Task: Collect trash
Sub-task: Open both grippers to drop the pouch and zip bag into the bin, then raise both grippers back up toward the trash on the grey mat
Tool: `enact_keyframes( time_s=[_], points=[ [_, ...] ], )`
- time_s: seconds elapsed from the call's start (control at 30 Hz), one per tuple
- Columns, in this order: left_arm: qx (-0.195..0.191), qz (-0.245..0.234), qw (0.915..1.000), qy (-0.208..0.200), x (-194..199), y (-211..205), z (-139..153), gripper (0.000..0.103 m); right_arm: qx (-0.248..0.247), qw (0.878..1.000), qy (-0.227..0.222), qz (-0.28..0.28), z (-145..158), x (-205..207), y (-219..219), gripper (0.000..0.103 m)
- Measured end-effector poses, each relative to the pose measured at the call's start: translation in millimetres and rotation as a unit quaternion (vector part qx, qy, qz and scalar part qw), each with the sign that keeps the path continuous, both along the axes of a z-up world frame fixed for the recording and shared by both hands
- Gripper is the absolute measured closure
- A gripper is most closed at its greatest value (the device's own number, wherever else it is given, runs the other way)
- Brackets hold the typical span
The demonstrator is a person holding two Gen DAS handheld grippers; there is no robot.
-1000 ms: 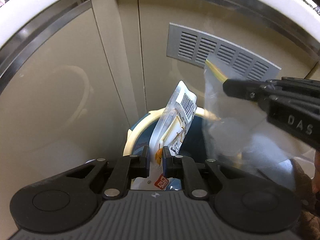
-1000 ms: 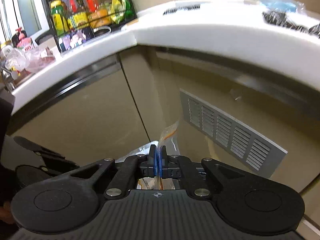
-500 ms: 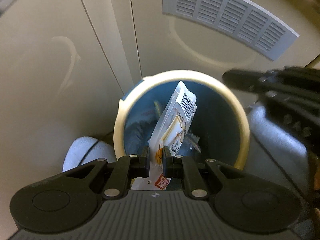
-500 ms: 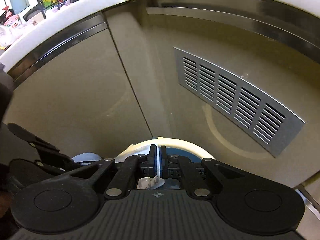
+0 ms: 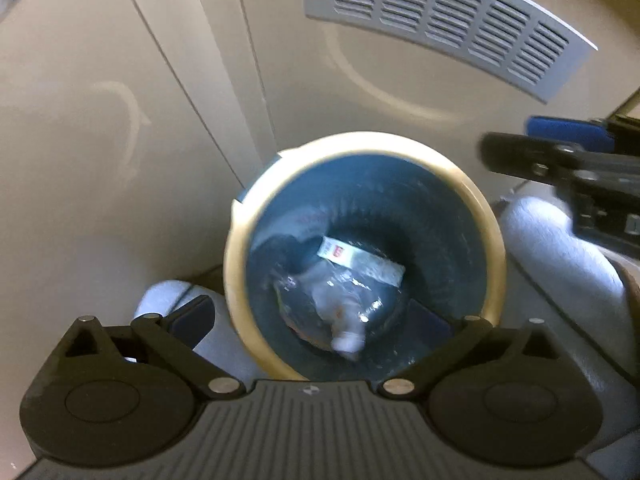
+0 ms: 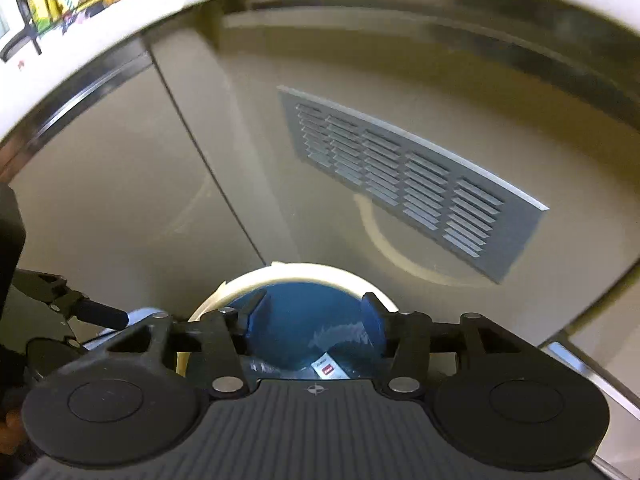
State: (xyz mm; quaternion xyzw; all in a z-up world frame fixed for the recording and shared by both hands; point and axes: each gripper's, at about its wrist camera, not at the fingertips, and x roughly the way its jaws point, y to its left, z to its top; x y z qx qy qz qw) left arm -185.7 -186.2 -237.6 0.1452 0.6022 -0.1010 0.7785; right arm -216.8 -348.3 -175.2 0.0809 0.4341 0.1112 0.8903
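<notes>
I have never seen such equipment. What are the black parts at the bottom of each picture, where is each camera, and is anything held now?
A person holds one two-finger tool in each hand, and each tool carries a camera looking forward along its fingers. The black parts are the tools themselves.

The left camera looks steeply down into a round trash bin with a cream rim and blue inside. The left gripper is wide open; it has just opened, and nothing is between its fingers. A white snack wrapper and clear plastic packaging lie inside the bin.

The right camera looks down less steeply, at the bin and a grey vent grille on the cabinet. The right gripper has also just opened and holds nothing.
</notes>
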Motion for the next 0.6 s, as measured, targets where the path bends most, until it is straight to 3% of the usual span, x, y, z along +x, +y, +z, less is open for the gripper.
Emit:
enact_keyframes(
  time_s=[0.2,0.6],
  points=[
    [-0.007,0.011,0.9997,-0.021,-4.1,4.8,17.0,0.000,0.011,1.000,-0.023,-0.017,24.4,-12.1,-14.3,0.035],
    [-0.030,0.033,0.9936,-0.104,-22.2,6.5,84.9,0.000,0.024,0.997,-0.068,0.017,68.2,-42.1,-10.7,0.023]
  ],
)
